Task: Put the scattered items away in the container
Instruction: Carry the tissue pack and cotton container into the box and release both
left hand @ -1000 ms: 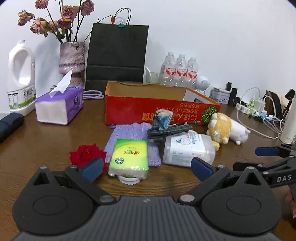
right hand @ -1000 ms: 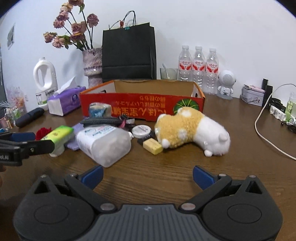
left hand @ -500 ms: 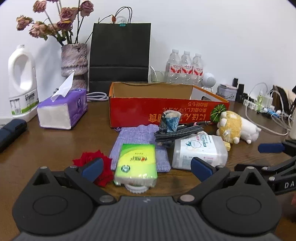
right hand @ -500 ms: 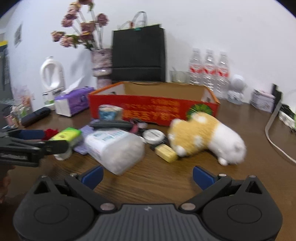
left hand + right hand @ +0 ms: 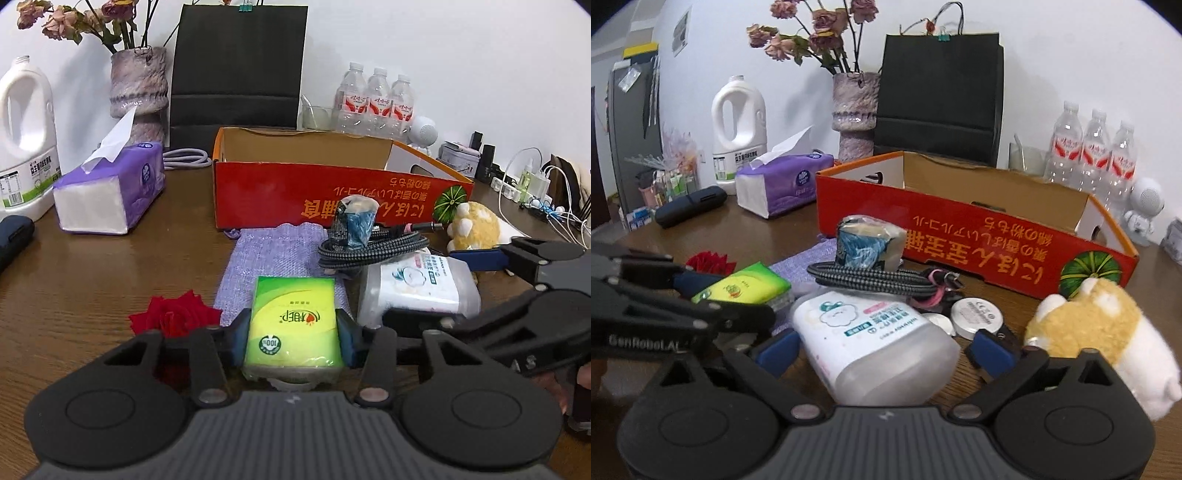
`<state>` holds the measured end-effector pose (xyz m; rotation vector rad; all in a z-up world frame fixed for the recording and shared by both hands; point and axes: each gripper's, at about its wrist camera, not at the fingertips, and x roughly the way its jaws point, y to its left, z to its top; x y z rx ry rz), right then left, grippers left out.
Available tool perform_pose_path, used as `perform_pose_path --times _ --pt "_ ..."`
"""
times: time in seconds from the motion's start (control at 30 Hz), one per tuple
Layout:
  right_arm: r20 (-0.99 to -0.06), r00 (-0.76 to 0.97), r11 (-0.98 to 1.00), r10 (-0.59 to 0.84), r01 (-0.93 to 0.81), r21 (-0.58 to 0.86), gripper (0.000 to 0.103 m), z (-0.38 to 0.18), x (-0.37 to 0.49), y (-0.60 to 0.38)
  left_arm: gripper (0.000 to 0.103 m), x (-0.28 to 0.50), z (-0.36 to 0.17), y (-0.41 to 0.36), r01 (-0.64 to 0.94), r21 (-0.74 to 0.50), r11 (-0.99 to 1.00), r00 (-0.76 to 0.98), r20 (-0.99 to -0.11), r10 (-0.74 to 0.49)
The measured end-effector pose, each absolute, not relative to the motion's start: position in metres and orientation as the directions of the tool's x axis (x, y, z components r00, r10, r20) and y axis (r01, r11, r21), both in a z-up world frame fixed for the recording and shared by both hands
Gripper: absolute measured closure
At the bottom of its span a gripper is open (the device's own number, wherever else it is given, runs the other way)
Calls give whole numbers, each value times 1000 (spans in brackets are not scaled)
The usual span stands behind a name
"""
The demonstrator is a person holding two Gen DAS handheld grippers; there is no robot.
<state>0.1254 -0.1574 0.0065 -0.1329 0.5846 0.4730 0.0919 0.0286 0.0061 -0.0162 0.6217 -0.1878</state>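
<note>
Wooden table (image 5: 74, 266), left tongs (image 5: 291, 338) clamping tissue pack (image 5: 293, 325), right tongs (image 5: 882, 349) straddling wipes (image 5: 871, 339)

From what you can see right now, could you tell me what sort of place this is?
Probably a lived-in home or small office: a wooden table against a white wall, holding a vase of dried roses, a tissue box and a charging power strip.

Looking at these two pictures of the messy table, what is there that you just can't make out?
- Floor of the red box: both views, hidden by its front wall.
- White round thing under the green tissue pack: left view, covered by the pack and left tongs.
- Right tongs around the wipes pack: whether they touch it is unclear.
- Items under the braided cable: mostly hidden.
</note>
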Motion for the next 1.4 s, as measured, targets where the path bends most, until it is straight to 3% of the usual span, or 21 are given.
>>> perform_pose_path --times 0.27,0.47,1.1,1.4 --pt "-549 747 882 376 -469 -34 31 10 109 -153 57 87 8 29 160 -74 984 811 -558 -174" --pt "-513 774 898 372 -440 -12 36 17 88 -167 57 71 17 30 166 -90 982 833 -519 -189" --pt "-370 871 934 322 -356 -25 37 68 58 -206 57 53 57 11 245 -126 961 870 -408 -276" --pt "-282 924 954 259 -290 -72 37 109 107 -214 57 117 108 13 230 -111 967 906 -339 -255"
